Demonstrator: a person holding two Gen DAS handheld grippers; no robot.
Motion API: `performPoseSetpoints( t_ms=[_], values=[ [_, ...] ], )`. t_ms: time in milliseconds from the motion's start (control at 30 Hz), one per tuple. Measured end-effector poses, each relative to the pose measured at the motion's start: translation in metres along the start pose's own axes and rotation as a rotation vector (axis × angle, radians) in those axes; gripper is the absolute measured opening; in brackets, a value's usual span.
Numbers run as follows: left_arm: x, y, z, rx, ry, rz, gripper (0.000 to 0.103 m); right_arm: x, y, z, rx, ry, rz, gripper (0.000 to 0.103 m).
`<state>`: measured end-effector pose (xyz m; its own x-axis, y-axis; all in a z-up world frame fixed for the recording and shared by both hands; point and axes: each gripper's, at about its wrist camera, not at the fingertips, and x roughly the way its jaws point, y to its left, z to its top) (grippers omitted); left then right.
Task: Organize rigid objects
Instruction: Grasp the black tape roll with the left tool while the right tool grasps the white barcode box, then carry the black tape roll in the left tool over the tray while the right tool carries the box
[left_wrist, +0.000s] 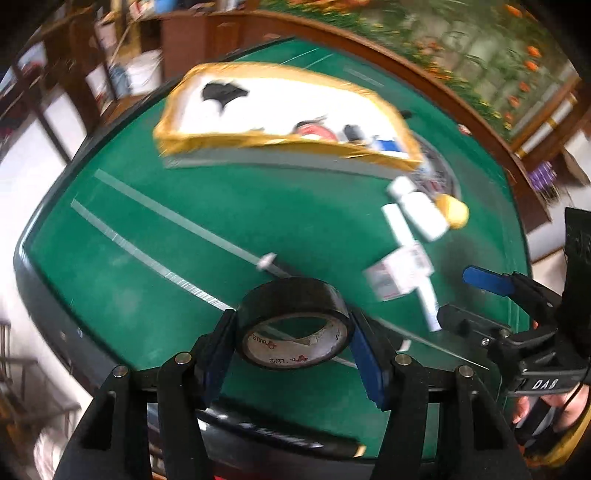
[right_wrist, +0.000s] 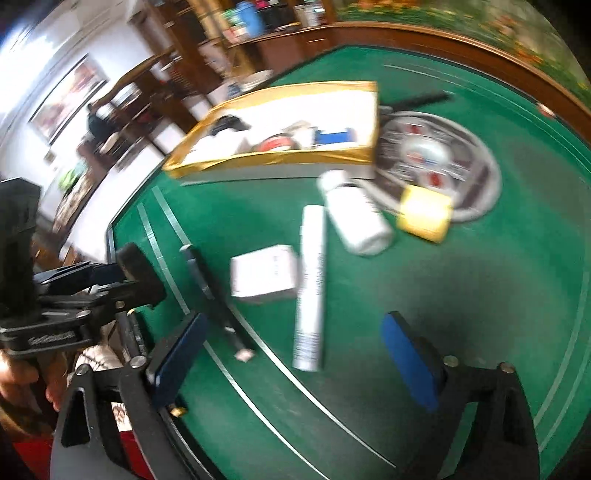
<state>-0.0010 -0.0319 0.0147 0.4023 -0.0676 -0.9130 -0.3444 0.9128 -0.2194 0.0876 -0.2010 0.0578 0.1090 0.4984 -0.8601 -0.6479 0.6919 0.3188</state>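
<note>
**Tape roll clamped, box waiting**

Left hand-held gripper (left_wrist: 293, 345): blue pads closed on either side of a glossy black roll of electrical tape (left_wrist: 291, 321), lifted off the green felt worktop (left_wrist: 147, 258); probably bound for the open gold-rimmed cardboard box (left_wrist: 280, 142) across the worktop, which already holds several items

Right hand-held gripper (right_wrist: 295, 373): jaws wide apart, nothing between them, hanging over loose pieces, likely choosing one

Loose items: long white tube (right_wrist: 312, 284), small white carton (right_wrist: 264, 273) touching it, white plastic bottle (right_wrist: 354, 218), yellow block (right_wrist: 424, 212), black pen (right_wrist: 218, 302)

Worktop is rounded, wood-edged, with pale painted lines and a circular printed disc (right_wrist: 461, 162) beside the box. Wooden shelving and floral wall behind, blurred
</note>
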Motion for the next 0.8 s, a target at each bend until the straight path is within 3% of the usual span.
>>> performPoseSetpoints(
  t_ms=[167, 267, 333, 800],
  values=[
    [0.014, 0.014, 0.001, -0.029, 0.025, 0.037, 0.064, 0.036, 0.023, 0.013, -0.062, 0.060, -0.024, 0.086],
    [0.022, 0.018, 0.000, -0.027, 0.049, 0.052, 0.064, 0.054, 0.026, 0.016, -0.081, 0.102, -0.061, 0.066],
    [0.028, 0.021, 0.000, -0.027, 0.059, 0.059, 0.064, 0.062, 0.026, 0.017, -0.083, 0.127, -0.065, 0.047],
    [0.034, 0.035, 0.006, -0.045, 0.013, 0.054, 0.064, 0.034, 0.023, 0.022, -0.057, 0.063, -0.059, 0.047]
  ],
)
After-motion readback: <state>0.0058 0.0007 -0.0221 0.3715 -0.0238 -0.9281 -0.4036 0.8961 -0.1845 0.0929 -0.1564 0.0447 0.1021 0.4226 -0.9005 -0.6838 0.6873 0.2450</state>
